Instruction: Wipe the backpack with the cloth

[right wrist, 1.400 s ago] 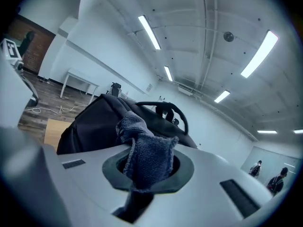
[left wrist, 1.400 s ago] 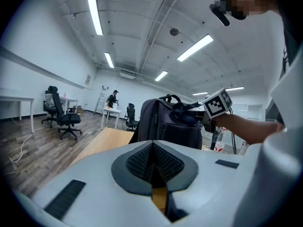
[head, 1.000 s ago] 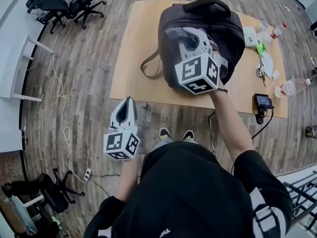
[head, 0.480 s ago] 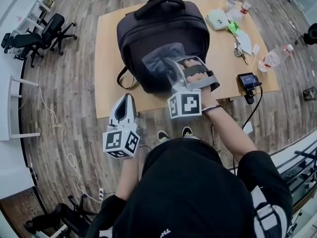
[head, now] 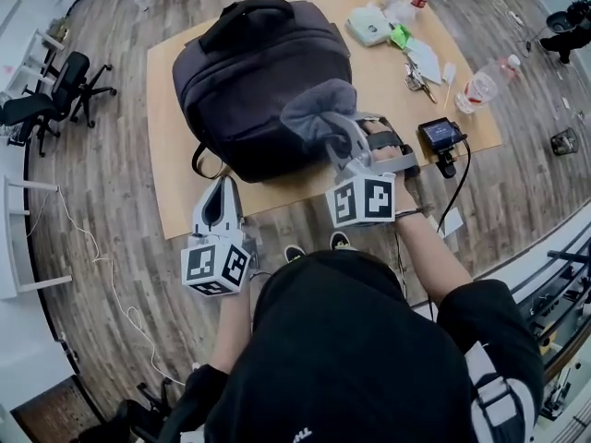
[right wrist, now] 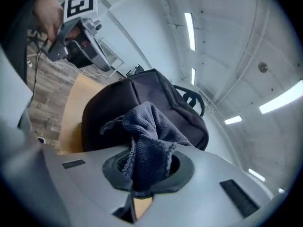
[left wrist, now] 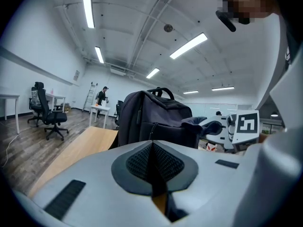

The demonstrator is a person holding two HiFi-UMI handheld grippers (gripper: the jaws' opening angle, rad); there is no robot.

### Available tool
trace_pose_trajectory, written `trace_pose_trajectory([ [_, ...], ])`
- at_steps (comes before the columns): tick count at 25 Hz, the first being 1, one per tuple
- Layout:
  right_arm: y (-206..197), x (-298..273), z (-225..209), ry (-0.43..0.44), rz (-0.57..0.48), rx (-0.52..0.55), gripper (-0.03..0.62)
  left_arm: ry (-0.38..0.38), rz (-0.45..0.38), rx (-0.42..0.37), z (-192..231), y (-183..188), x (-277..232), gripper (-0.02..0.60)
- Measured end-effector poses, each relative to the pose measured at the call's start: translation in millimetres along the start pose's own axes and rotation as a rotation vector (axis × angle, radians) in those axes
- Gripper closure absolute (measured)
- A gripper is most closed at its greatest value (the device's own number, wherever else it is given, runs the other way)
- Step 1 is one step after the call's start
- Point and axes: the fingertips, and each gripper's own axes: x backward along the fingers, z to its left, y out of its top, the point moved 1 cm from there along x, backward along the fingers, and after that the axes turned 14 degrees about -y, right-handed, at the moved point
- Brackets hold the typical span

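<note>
A dark backpack (head: 249,81) lies on a wooden table (head: 171,187), handle at the far end. My right gripper (head: 340,137) is shut on a bunched grey cloth (head: 319,113), which rests against the backpack's near right side. In the right gripper view the cloth (right wrist: 147,136) sticks up from between the jaws, with the backpack (right wrist: 109,108) behind it. My left gripper (head: 222,192) is shut and empty at the table's near edge, short of the backpack. The left gripper view shows its pads (left wrist: 142,162) pressed together and the backpack (left wrist: 151,119) ahead.
At the table's right end lie a white box (head: 369,26), a green item (head: 399,35), a plastic bottle (head: 480,86), keys and a small device with a cable (head: 439,135). Office chairs (head: 51,95) stand on the wooden floor to the left.
My right gripper has come down and nearer with the cloth, from above the backpack's middle to its near right side. The left gripper has moved up to the table's near edge, still shut.
</note>
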Motion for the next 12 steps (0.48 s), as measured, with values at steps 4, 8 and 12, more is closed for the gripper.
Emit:
trace_pose_trajectory([
  [4,-22.0,10.8,39.5,0.06,0.036,-0.042,0.554,-0.006,0.018,0.009,2.3,-10.7,-4.5,0.565],
  [8,-24.6,14.5,60.1,0.09,0.046,-0.088,0.554,-0.004,0.018,0.011,5.3,-12.2,-5.9,0.565],
  [12,-42.1,26.1,107.5,0.229,0.131,-0.187,0.554,0.016,0.007,0.017,14.9,-10.5,-0.2,0.565],
])
